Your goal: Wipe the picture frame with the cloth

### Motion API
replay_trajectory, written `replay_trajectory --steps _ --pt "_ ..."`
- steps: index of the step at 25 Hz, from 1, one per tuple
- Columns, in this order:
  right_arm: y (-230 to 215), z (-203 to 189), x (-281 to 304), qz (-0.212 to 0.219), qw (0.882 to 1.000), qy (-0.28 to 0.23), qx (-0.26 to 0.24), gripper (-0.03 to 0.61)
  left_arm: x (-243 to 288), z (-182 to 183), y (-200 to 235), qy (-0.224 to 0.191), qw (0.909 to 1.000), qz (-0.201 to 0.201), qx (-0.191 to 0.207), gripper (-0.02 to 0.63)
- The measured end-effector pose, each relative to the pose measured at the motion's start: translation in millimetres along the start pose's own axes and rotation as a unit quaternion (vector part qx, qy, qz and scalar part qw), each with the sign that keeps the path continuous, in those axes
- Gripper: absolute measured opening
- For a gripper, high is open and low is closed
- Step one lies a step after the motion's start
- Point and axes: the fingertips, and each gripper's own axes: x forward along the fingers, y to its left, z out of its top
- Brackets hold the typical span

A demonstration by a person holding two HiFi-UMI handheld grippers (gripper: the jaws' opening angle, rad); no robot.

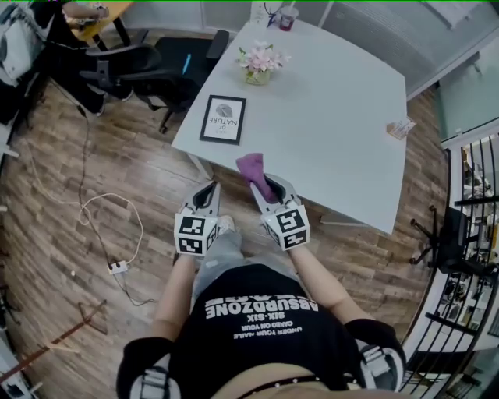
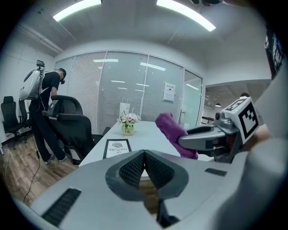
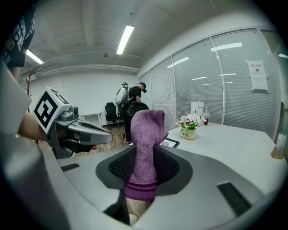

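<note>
The black picture frame [image 1: 224,119] lies flat near the left edge of the white table [image 1: 335,117]; it also shows in the left gripper view [image 2: 117,148]. My right gripper [image 1: 262,182] is shut on the purple cloth [image 1: 253,167], which sticks up between the jaws [image 3: 147,139] just short of the table's near edge. My left gripper [image 1: 208,188] hangs beside it over the wooden floor, shut with nothing in it [image 2: 144,156]. Both grippers are short of the frame.
A flower pot [image 1: 260,64] stands behind the frame, a cup [image 1: 287,17] at the far edge, a small box [image 1: 401,128] at the right. Black office chairs [image 1: 156,68] crowd the table's left side. A person [image 2: 48,104] stands by them. A cable and power strip [image 1: 118,267] lie on the floor.
</note>
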Motion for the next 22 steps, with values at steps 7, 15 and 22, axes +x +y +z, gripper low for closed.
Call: replay_trajectory --steps 7,15,22 --pt "-4 17 50 -0.021 1.000 0.004 -0.003 0.124 16 16 55 -0.006 0.9999 -0.009 0.010 0.015" --pt "-28 31 88 -0.042 0.999 0.019 -0.009 0.124 32 7 96 0.014 0.9999 -0.004 -0.005 0.015" --pt "-58 39 131 -0.055 0.998 0.026 -0.004 0.126 61 1 131 0.035 0.9992 -0.004 -0.017 0.015"
